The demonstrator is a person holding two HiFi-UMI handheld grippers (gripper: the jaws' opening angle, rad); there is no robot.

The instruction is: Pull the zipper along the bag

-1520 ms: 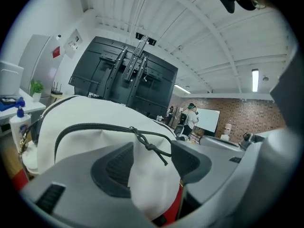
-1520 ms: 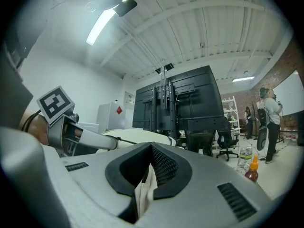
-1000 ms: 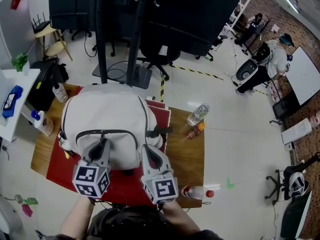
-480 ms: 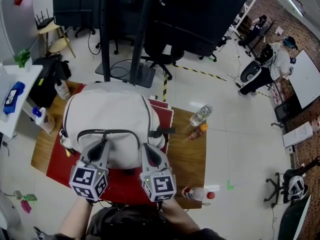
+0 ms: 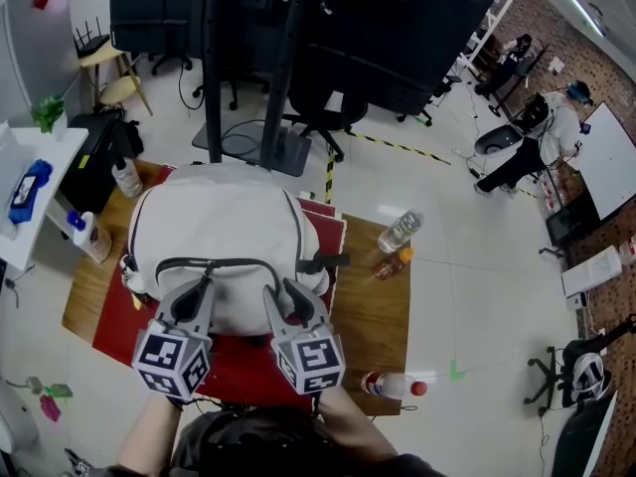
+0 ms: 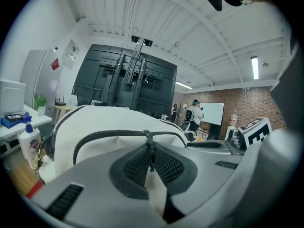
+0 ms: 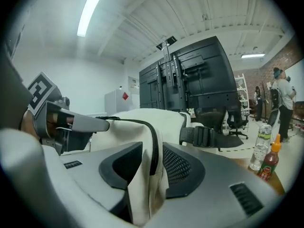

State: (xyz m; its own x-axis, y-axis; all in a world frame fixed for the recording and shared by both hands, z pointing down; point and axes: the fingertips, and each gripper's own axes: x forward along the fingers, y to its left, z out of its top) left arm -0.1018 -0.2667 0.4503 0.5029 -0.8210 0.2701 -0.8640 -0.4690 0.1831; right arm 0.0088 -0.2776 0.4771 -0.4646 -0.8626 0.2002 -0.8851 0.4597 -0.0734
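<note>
Left gripper [image 6: 152, 167] clamped on zipper pull [image 6: 151, 151]; slider sits mid-arc on white backpack [image 5: 219, 227]. Right gripper [image 7: 153, 164] opening, fabric fold [image 7: 146, 191] between jaws. Zipper run looks partway, unfinished.

Bright, even light comes from ceiling tubes [image 7: 89, 12], leaving only soft shadows on the pale floor [image 5: 477, 227], and the white bag [image 5: 219, 232] keeps its detail without glare. Both gripper views are fisheye, curving straight lines and going black at the corners, with the nearest surfaces blurred.
</note>
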